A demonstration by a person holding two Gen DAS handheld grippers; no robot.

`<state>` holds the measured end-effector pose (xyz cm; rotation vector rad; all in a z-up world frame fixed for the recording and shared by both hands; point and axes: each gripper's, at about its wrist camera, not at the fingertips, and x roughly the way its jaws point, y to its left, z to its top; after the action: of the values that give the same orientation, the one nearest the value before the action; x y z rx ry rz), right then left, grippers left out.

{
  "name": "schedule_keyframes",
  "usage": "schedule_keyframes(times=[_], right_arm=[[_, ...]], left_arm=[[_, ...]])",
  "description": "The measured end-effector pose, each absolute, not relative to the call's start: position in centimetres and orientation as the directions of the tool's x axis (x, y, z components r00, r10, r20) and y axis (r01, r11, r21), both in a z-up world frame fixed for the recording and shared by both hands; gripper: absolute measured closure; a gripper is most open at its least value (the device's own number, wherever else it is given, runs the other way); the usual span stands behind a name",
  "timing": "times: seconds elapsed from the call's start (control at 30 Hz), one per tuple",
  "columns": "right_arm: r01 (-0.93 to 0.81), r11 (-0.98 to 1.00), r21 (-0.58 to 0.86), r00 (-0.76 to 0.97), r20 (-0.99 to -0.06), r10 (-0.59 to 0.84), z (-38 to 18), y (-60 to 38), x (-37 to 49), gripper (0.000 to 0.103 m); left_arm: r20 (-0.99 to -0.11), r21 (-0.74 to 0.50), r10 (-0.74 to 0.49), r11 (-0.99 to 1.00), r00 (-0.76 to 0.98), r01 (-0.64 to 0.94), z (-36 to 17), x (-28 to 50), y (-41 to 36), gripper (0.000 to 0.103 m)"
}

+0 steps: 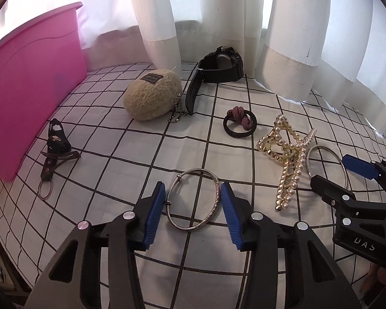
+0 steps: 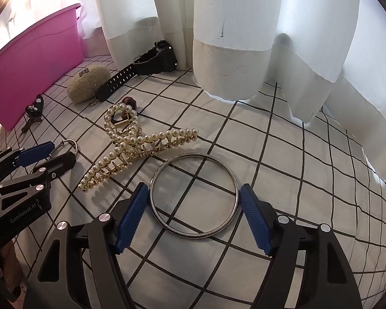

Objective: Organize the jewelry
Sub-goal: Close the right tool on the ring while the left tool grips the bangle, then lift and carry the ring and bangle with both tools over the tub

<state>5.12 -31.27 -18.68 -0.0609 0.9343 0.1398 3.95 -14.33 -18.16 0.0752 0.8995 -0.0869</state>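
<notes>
Left wrist: bangle [image 1: 193, 200] between the jaws.

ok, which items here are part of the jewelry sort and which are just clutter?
Job:
- left gripper around engraved silver bangle
- right gripper around plain silver bangle
- pearl hair claw
- black wristwatch
- hair ties
- pink bin

Lying about:
- fuzzy beige keychain pouch
- black keychain charm
- curtains

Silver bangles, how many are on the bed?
2. The small bangle lies between the left gripper jaws; the large bangle lies between the right gripper jaws, beside the pearl clip.
</notes>
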Motion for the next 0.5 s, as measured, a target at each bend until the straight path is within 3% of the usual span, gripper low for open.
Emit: schedule_keyframes(times=[0.5], right_arm=[[-0.118, 0.989, 0.086, 0.589, -0.796, 0.139, -17.4, -32.9, 2.7, 0.033]], left_arm=[[-0.79, -0.04, -0.093, 0.994, 0.606, 0.101, -16.4, 2.7, -12.6, 0.06]])
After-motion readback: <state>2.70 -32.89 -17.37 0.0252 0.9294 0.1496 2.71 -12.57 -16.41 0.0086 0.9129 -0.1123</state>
